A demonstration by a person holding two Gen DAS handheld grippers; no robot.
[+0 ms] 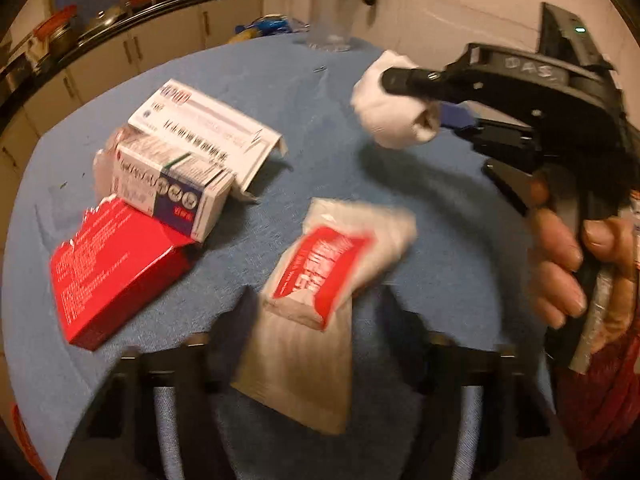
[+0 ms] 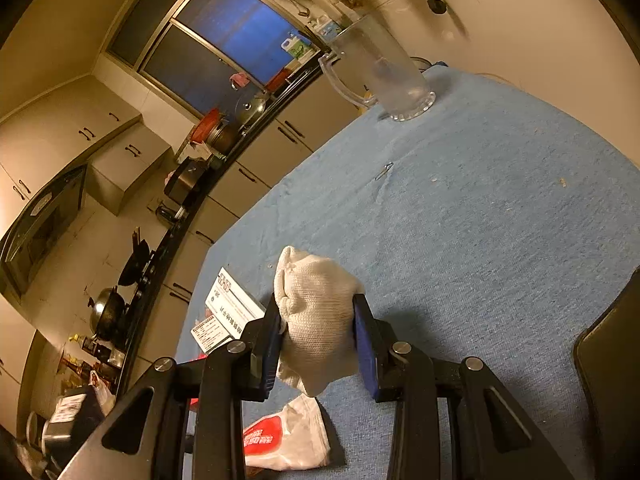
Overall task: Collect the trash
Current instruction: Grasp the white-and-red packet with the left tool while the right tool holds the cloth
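Note:
My right gripper (image 2: 316, 320) is shut on a crumpled white tissue wad (image 2: 316, 316) and holds it above the blue tablecloth (image 2: 480, 220). In the left wrist view the same gripper (image 1: 424, 96) and the tissue wad (image 1: 388, 104) hang at the upper right. A white plastic wrapper with a red label (image 1: 316, 292) sits between my left gripper's (image 1: 320, 368) blurred fingers (image 1: 192, 380), just above the cloth; the frames do not show whether they clamp it. The wrapper also shows in the right wrist view (image 2: 288, 436). Several cardboard boxes lie at the left: a red box (image 1: 116, 272) and white medicine boxes (image 1: 200, 136).
A clear plastic jug (image 2: 380, 72) stands at the table's far edge. A paper clip (image 2: 384, 171) lies on the cloth. Kitchen counter and cabinets (image 1: 132, 40) run behind the table. A dark chair back (image 2: 612, 380) stands at the right.

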